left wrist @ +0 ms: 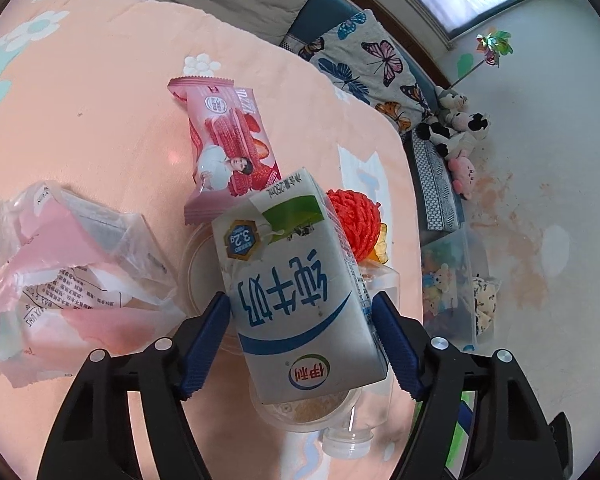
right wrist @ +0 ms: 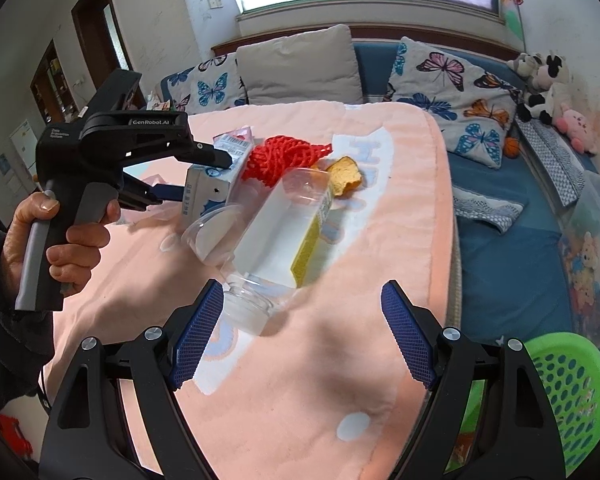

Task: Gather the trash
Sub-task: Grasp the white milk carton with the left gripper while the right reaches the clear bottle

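Surface: pink blanket [right wrist: 380, 208], probably a bed.
Trash: one milk carton [left wrist: 296, 292], one bottle [right wrist: 276, 236], two wrappers.
Left tongs [left wrist: 302, 320]: clamping milk carton.
Right tongs [right wrist: 302, 328]: wide, empty.

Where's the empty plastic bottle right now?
In the right wrist view the plastic bottle lies on its side on the pink blanket, mouth toward the right gripper, beside the milk carton.

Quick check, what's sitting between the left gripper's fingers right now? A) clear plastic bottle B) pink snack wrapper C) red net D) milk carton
D: the milk carton sits between the blue fingers of the left gripper, which are closed against its sides; the clear bottle lies on the table, next to the right gripper, which is open and empty.
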A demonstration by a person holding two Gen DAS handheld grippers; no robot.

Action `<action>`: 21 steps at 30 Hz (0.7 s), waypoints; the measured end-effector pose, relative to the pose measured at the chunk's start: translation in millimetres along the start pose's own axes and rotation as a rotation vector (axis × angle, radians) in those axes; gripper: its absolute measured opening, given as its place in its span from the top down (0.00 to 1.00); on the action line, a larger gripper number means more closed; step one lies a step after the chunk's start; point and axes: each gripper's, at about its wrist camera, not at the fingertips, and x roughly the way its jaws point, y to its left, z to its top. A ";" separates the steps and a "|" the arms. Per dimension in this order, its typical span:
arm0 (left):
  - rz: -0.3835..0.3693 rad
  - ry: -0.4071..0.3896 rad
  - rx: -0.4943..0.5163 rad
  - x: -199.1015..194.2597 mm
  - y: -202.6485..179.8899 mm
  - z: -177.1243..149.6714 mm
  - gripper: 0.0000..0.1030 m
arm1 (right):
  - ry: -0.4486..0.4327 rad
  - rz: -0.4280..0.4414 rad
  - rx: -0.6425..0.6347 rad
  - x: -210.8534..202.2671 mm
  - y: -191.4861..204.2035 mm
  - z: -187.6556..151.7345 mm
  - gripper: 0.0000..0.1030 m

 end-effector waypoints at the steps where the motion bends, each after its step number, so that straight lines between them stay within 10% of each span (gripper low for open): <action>1: -0.001 -0.004 0.005 -1.7 0.7 -0.6 0.32 | 0.001 0.002 -0.002 1.4 1.3 0.2 0.21; 21: -0.049 -0.123 0.100 -85.3 0.3 -14.4 0.34 | 0.011 0.056 -0.061 29.7 41.0 19.1 0.21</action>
